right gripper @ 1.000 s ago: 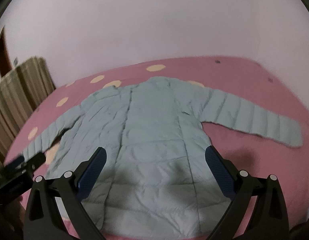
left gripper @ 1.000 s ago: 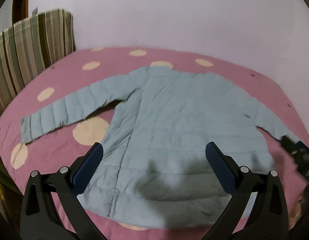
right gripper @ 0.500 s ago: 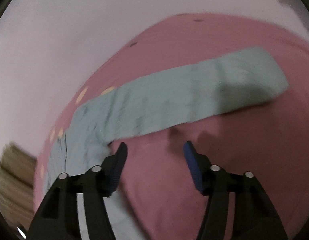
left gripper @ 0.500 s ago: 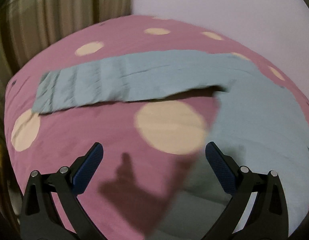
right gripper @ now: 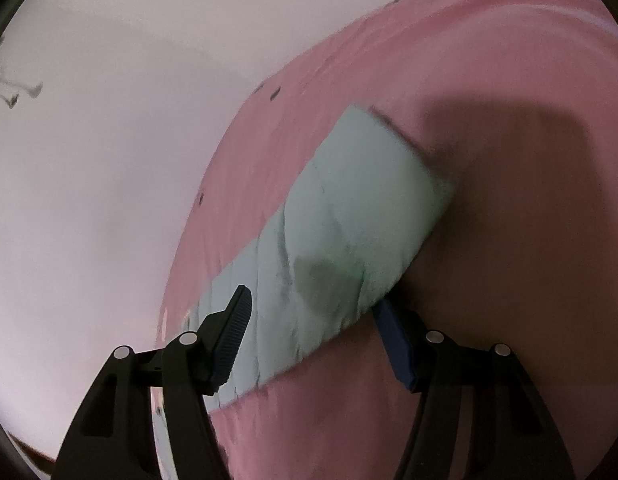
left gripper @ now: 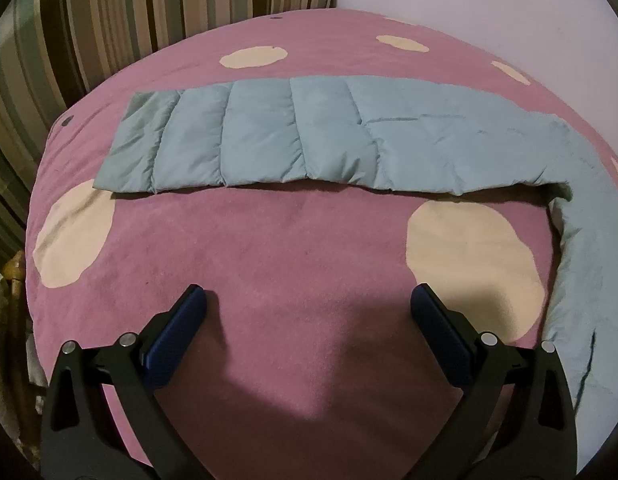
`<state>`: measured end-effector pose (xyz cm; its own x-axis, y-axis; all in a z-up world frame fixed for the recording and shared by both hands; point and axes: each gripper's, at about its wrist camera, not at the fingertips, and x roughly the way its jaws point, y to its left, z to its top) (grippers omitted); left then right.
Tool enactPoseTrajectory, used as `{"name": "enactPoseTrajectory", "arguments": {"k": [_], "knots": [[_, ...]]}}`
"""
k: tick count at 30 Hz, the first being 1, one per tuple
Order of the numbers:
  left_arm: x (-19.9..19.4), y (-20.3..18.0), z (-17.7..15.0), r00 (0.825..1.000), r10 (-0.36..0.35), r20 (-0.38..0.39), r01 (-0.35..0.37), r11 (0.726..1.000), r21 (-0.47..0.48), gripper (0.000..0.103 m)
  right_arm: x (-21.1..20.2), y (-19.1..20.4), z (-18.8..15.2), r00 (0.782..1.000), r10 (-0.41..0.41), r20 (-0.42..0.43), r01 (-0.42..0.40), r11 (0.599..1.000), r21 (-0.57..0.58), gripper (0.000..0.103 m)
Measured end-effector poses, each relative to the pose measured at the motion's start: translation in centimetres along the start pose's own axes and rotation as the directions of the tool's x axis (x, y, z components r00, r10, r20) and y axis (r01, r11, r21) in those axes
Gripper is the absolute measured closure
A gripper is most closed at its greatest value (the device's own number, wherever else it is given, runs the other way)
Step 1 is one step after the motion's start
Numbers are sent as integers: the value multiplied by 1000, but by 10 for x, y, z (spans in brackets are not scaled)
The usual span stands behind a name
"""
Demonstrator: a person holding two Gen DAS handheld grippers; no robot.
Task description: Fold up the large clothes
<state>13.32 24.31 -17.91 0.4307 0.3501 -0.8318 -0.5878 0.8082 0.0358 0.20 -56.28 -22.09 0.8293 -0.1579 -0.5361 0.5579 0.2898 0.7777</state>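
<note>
1. Left gripper [left gripper: 309, 312]: jaws spread wide, nothing between them. It hangs over bare pink cover, short of the sleeve.
2. Jacket [left gripper: 581, 264]: pale blue, quilted, lying on the bed [left gripper: 289, 240]. In the left view only its edge shows, running down the right side of the frame.
3. Left sleeve [left gripper: 269, 140]: stretched flat across the cover, cuff to the frame's left, joined to the jacket body at the right. It lies well apart from the left fingertips.
4. Bed cover: pink with cream spots; one spot [left gripper: 473, 260] sits just ahead of the left gripper's right finger, another [left gripper: 73, 236] lies off to the frame's left, its upper edge under the cuff.
5. Striped cushion [left gripper: 109, 28]: stands behind the bed at the upper left of the left view.
6. Right gripper [right gripper: 313, 320]: jaws part open, straddling the right sleeve [right gripper: 349, 240]. One finger [right gripper: 233, 336] lies over the fabric; the other [right gripper: 397, 348] sits at the sleeve's lower edge. No firm clamp is visible; the frame is blurred.
7. Right sleeve: runs diagonally across the pink cover [right gripper: 509, 140], cuff towards the upper right.
8. Wall [right gripper: 109, 160]: plain and pale, filling the left of the right view.
</note>
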Motion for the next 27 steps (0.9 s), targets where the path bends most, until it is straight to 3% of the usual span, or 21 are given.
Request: {"name": "enactPoseTrajectory", "arguments": {"k": [7, 8, 10, 11, 15, 21, 27], "knots": [[1, -3, 1, 1000, 14, -6, -14, 1000, 6, 2, 6, -5, 10, 997, -8, 75, 6, 1000, 28, 45], [1, -4, 1, 1000, 17, -7, -17, 1000, 7, 2, 8, -3, 11, 997, -19, 81, 18, 1000, 17, 49], [1, -4, 1, 1000, 21, -7, -21, 1000, 9, 2, 15, 4, 15, 996, -46, 82, 47, 999, -16, 86], [2, -4, 1, 1000, 21, -8, -20, 1000, 9, 2, 23, 11, 22, 997, -44, 60, 45, 999, -9, 91], [3, -4, 2, 1000, 27, -11, -27, 1000, 13, 2, 18, 21, 33, 998, -25, 53, 27, 999, -44, 93], [4, -5, 3, 999, 34, -14, -33, 999, 15, 2, 35, 129, -5, 995, 98, -17, -99, 957, -272, 93], [5, -5, 3, 999, 33, -14, -33, 999, 15, 2, 69, 250, -97, 959, 192, -207, -272, 828, -491, 93]]}}
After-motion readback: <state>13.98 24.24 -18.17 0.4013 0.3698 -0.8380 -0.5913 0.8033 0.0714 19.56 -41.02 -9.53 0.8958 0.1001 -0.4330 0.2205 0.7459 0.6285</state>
